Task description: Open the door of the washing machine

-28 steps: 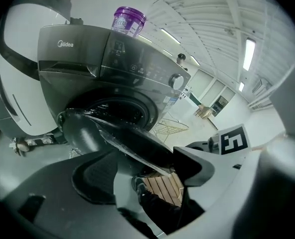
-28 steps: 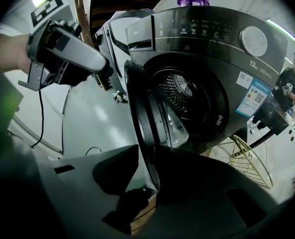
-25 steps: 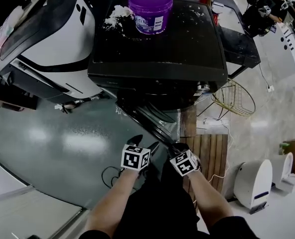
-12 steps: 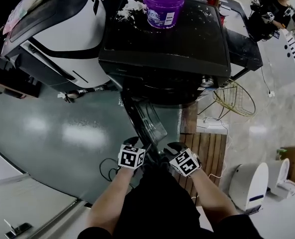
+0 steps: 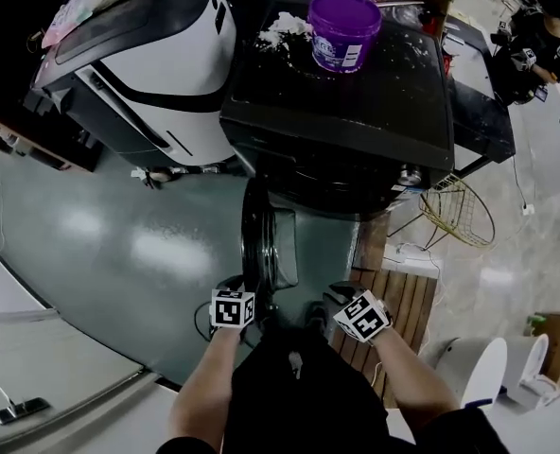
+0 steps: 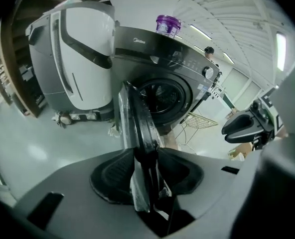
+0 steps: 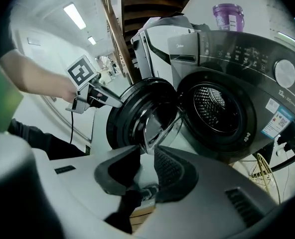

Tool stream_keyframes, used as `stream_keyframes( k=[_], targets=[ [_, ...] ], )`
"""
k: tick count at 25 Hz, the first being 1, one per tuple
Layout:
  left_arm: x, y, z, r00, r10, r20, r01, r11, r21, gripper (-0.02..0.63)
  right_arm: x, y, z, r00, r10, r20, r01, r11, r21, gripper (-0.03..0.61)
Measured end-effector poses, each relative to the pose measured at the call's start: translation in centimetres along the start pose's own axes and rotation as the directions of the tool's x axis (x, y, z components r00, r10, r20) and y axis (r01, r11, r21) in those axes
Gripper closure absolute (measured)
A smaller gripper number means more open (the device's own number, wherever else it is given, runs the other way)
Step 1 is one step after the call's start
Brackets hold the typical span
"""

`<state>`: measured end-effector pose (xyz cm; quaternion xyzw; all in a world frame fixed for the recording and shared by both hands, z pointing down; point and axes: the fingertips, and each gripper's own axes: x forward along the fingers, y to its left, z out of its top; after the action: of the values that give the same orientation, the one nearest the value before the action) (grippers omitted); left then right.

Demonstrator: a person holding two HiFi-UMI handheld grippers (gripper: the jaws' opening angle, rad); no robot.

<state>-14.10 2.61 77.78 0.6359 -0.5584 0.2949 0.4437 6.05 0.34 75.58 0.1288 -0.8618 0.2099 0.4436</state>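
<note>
The dark front-loading washing machine (image 5: pixel 356 102) has its round door (image 5: pixel 258 244) swung out, edge-on to me in the head view. My left gripper (image 5: pixel 240 289) is at the door's near rim. In the left gripper view the door rim (image 6: pixel 133 116) runs between the jaws of the left gripper (image 6: pixel 145 151), which are closing with both pads against it. The open drum (image 6: pixel 162 96) lies behind. My right gripper (image 5: pixel 335 299) hangs right of the door, apart from it. The right gripper (image 7: pixel 146 152) has a narrow gap and nothing between its jaws; the door glass (image 7: pixel 155 121) is ahead.
A purple bucket (image 5: pixel 343 30) stands on the machine's top. A white appliance (image 5: pixel 148 55) stands to its left. A wire basket (image 5: pixel 460 218) and wooden slats (image 5: pixel 403 296) lie to the right, a cable (image 5: pixel 204 322) on the floor by my left hand. A person (image 5: pixel 540 26) is far back right.
The door has swung from slanted to edge-on toward me. My left gripper moved left with its rim and its jaws narrowed. The right gripper drifted slightly right.
</note>
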Motion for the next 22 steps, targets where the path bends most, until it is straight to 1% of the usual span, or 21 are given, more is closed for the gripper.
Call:
stream_keyframes(
  k=[5, 7, 9, 12, 16, 18, 19, 22],
  targets=[
    [-1.1, 3.4, -0.9, 1.0, -0.002, 0.005, 0.002, 0.999, -0.054, 0.457, 0.8, 0.8, 2.4, 1.0, 0.011, -0.023, -0.012, 0.998, -0.055, 0.48],
    [-1.7, 4.7, -1.4, 1.0, -0.001, -0.007, 0.0, 0.998, -0.061, 0.466, 1.2, 1.4, 4.0, 1.0, 0.006, -0.023, -0.008, 0.998, -0.069, 0.48],
    [-2.2, 6.0, -1.8, 1.0, -0.008, -0.022, 0.007, 0.999, -0.049, 0.48, 1.7, 2.1, 6.0, 1.0, -0.002, -0.012, 0.001, 0.998, -0.06, 0.482],
    [-2.8, 8.2, -2.1, 0.999, -0.039, -0.035, 0.038, 0.999, -0.023, 0.48, 3.0, 3.6, 8.9, 1.0, -0.008, 0.012, 0.009, 1.0, -0.024, 0.483],
    [-3.2, 10.8, -1.8, 0.996, -0.08, -0.047, 0.08, 0.997, -0.014, 0.479, 4.8, 5.6, 11.9, 0.999, -0.012, 0.029, 0.01, 0.999, 0.036, 0.486],
    [-3.2, 12.1, -1.5, 0.994, -0.094, -0.061, 0.095, 0.995, 0.014, 0.479, 5.7, 6.5, 13.2, 0.999, -0.023, 0.029, 0.021, 0.998, 0.055, 0.488],
    [-3.2, 12.6, -1.4, 0.993, -0.098, -0.07, 0.101, 0.994, 0.04, 0.479, 6.0, 7.0, 13.9, 0.999, -0.027, 0.033, 0.025, 0.998, 0.065, 0.488],
    [-3.0, 14.2, -1.3, 0.991, -0.093, -0.101, 0.109, 0.979, 0.172, 0.479, 6.9, 8.7, 16.6, 0.997, -0.02, 0.068, 0.014, 0.995, 0.1, 0.492]
  ],
)
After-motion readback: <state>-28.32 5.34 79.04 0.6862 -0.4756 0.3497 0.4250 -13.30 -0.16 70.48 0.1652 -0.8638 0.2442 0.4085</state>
